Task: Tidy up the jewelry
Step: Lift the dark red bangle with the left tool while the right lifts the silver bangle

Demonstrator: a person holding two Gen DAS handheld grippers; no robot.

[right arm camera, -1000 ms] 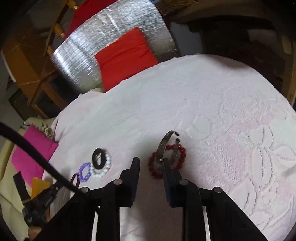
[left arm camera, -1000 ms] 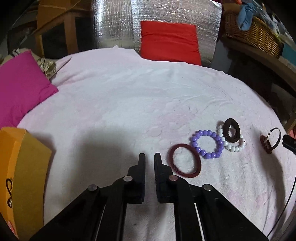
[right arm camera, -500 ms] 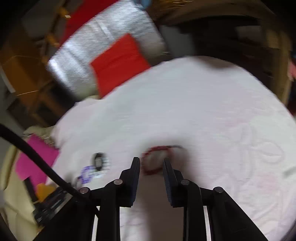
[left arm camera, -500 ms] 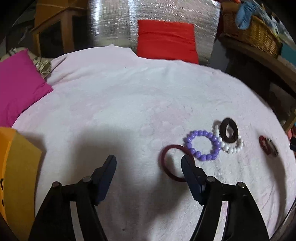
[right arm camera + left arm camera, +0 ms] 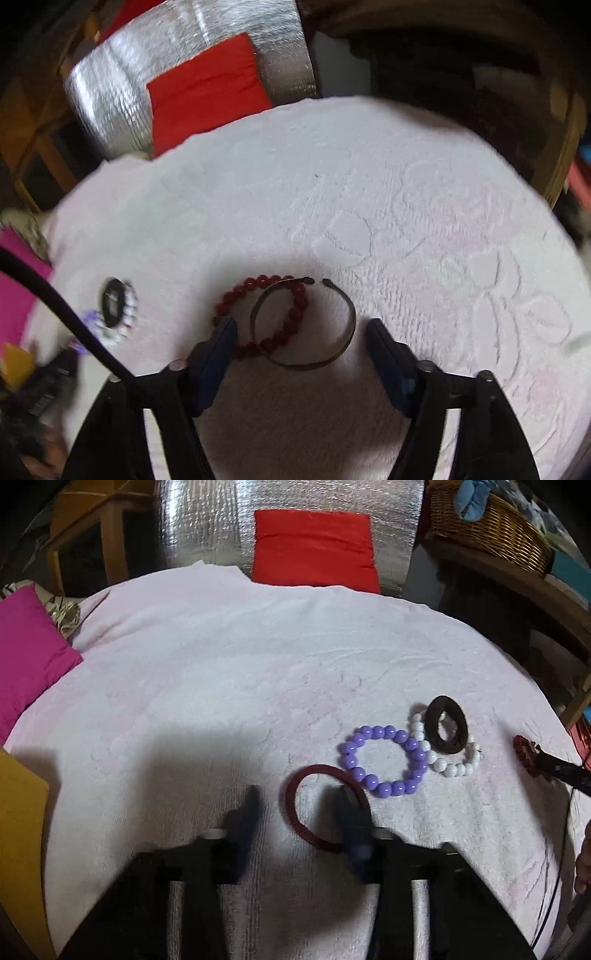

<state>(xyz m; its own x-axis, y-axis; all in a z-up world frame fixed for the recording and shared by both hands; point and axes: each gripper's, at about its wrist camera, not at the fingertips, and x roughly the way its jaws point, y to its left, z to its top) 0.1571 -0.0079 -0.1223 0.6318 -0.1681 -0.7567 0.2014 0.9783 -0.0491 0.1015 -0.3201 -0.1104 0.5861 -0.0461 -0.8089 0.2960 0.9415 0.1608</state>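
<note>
**Both tongs spread wide over bracelets on a pale pink towel**

A pale pink embossed terry towel (image 5: 229,686) covers the whole work surface, and every place below is given relative to it. Past its far edge stand a crinkled silver foil panel (image 5: 207,524) and, against that, a red rectangular cushion (image 5: 314,550). A magenta cushion (image 5: 26,653) lies off its left edge, and a woven wicker basket (image 5: 487,531) sits on a wooden shelf beyond its far right corner.

The left tongs (image 5: 297,801) hang low over the towel's near middle, their two black fingers set well apart; the right-hand finger overlaps the dark red ribbed bangle (image 5: 325,808), which lies flat on the towel with nothing gripping it. The right tongs (image 5: 301,330) are likewise spread, holding nothing, over the towel's near right part.

Just beyond the bangle lies a purple round-bead bracelet (image 5: 384,762), touching a white bead bracelet (image 5: 450,764) on its right. A dark brown flat oval ring (image 5: 446,731) rests on top of the white beads.

Between the right tongs' fingers lies an open dull-metal cuff bracelet (image 5: 314,332), flat on the towel and overlapping a dark red bead bracelet (image 5: 258,314). The left finger's tip lies over the red beads; the right finger stands just clear of the cuff.
</note>
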